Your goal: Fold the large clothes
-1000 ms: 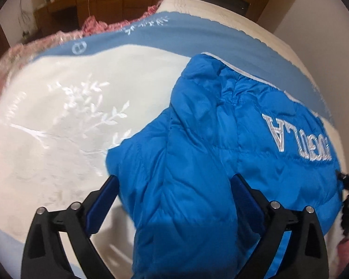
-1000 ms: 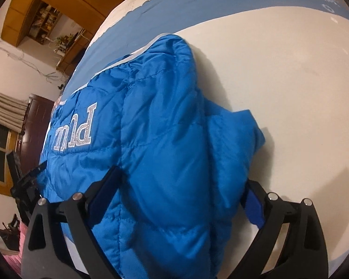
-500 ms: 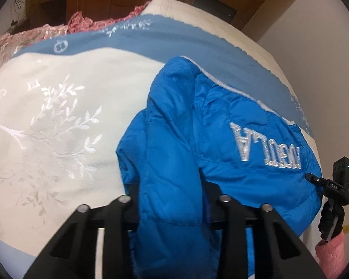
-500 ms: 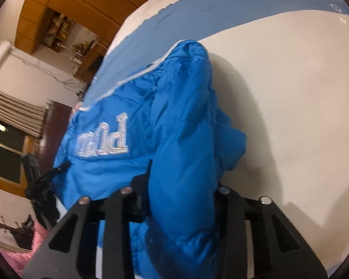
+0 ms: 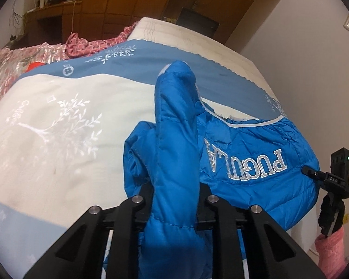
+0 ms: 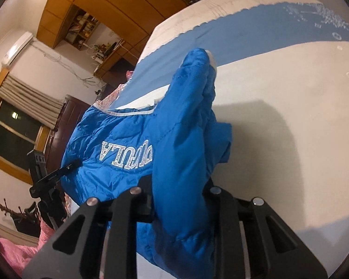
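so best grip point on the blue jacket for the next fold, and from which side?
Probably the raised ridge of padded fabric on the blue puffer jacket, taken from the near edge, fingers along the bed. The left gripper and right gripper are each shut on such a bunched fold; it stands proud of the quilt, so jaws can straddle it. The flat lettered panel offers no edge.

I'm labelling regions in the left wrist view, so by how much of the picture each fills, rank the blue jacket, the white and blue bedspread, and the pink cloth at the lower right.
1. bedspread, largest.
2. blue jacket; nearness to the camera inflates it.
3. pink cloth, smallest by far.
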`<state>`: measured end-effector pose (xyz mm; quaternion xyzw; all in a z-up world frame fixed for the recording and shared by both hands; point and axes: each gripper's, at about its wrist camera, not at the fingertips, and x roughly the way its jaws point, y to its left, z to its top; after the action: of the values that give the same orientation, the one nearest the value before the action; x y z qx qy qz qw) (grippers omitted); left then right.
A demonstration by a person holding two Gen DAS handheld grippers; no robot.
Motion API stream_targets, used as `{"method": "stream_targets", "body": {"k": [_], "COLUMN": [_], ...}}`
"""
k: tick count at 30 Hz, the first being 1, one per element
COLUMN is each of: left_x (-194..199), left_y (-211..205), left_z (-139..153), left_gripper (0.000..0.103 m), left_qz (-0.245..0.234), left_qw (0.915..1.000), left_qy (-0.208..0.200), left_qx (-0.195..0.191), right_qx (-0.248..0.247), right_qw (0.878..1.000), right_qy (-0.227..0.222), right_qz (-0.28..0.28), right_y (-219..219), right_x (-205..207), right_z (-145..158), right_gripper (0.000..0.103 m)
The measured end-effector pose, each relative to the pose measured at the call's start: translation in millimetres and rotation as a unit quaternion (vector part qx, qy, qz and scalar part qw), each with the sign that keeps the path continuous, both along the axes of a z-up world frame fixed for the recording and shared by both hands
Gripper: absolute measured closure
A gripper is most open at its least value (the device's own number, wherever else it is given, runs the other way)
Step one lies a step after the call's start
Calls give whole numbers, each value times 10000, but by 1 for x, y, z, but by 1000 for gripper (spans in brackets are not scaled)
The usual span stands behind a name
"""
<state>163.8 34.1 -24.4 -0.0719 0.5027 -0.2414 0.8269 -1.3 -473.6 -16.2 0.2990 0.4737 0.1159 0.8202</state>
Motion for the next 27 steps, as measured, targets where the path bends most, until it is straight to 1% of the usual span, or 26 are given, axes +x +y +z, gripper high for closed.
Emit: {"method": "stream_targets", "body": {"k": [3, 8, 10, 13, 15, 16, 19, 21, 22, 24, 25, 26, 27], "left_x": [-22, -76, -94, -115, -127, -130, -134, -133, -133, -137, -139, -140, -141], "left_y": [10, 40, 50, 62, 67, 70, 72, 71, 68, 66, 64, 61, 59], "left_z": [6, 9, 5, -12, -25, -37, -57, -71, -76, -86, -90, -92, -94], "left_gripper": [83, 83, 83, 81, 80, 80, 76, 69, 66, 58, 56, 54, 53], "left_qz": [-24, 48, 85, 170, 214, 237, 254, 219, 180, 153, 123, 65, 35], "left_qw": [10000, 9996, 9993, 9981, 9969, 9960, 9948, 9940, 9938, 9934, 9935, 9937, 9936], "left_qy": [10, 258, 347, 562, 691, 763, 796, 785, 750, 698, 631, 514, 436], "left_qx": [70, 92, 113, 188, 307, 389, 582, 724, 797, 897, 938, 998, 1045], "right_qx": [-90, -197, -207, -226, -227, -262, -399, -358, -386, -495, -618, -650, -599], "right_qw": [9998, 9991, 9989, 9985, 9979, 9976, 9958, 9952, 9945, 9928, 9915, 9910, 9915], "right_qy": [-48, 55, 121, 288, 485, 548, 801, 912, 972, 1094, 1148, 1171, 1149], "right_qz": [147, 361, 394, 412, 363, 342, 175, 55, 9, -41, -43, -59, -105], "right_y": [14, 41, 49, 59, 62, 64, 64, 61, 62, 64, 66, 67, 65], "right_x": [-24, -67, -85, -108, -119, -122, -126, -128, -131, -126, -127, -129, -132], "right_z": [16, 30, 29, 21, 8, 4, -17, -28, -32, -50, -63, -72, -81], "right_gripper": [82, 82, 82, 82, 82, 82, 82, 81, 80, 76, 74, 71, 69]}}
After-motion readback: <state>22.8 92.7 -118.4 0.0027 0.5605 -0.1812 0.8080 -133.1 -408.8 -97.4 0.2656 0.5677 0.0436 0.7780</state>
